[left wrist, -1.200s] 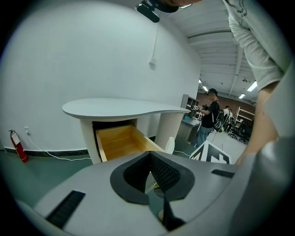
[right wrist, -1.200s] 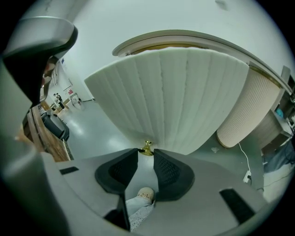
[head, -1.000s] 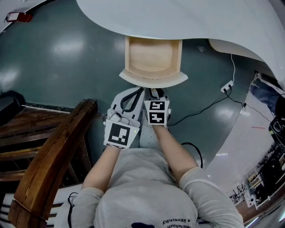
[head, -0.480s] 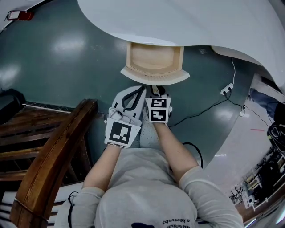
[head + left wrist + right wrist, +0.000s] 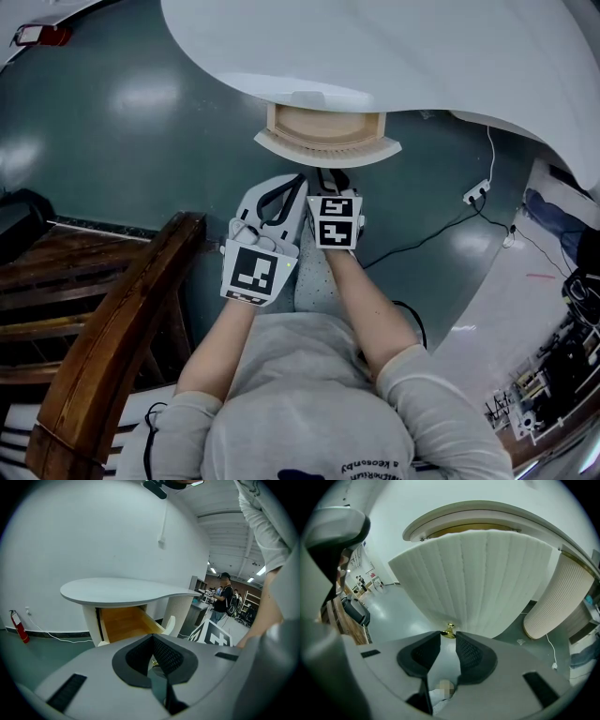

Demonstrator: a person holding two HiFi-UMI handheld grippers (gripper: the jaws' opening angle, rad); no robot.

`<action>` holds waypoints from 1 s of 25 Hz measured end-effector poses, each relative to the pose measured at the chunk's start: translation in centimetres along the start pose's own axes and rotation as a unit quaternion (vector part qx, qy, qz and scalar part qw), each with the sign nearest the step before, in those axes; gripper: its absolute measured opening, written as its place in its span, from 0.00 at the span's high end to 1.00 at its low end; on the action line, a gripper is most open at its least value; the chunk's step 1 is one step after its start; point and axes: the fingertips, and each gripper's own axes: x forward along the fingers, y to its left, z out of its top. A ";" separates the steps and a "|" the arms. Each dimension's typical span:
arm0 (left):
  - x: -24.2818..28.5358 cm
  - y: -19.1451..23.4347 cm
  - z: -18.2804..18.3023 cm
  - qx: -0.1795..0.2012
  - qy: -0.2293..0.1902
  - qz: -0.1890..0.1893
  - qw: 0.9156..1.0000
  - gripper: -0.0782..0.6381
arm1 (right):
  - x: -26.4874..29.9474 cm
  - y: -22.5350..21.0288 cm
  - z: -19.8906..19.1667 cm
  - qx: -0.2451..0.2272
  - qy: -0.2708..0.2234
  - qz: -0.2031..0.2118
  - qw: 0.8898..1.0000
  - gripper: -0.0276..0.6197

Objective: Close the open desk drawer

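Open-plan lab or workshop hall, strip-lit work benches (image 5: 205, 594) beyond the white desk (image 5: 126, 590), fire extinguisher (image 5: 18, 626) left of it, cables (image 5: 441, 221) trailing beside it.

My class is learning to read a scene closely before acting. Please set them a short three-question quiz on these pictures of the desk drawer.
1. True or false: the drawer is fully shut under the desk.
2. What sits at the jaw tips of the right gripper? A: a cable. B: the brass knob. C: nothing.
3. Fill in: the wooden chair stands on the person's ____ side.

Key: 1 false, part of it juts out past the desk edge. 2 B. 3 left.
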 end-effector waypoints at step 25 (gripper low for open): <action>3.4 3.4 2.0 -0.033 0.002 0.008 0.999 0.88 | 2.7 -1.8 6.1 -0.014 -0.016 0.010 1.000 0.79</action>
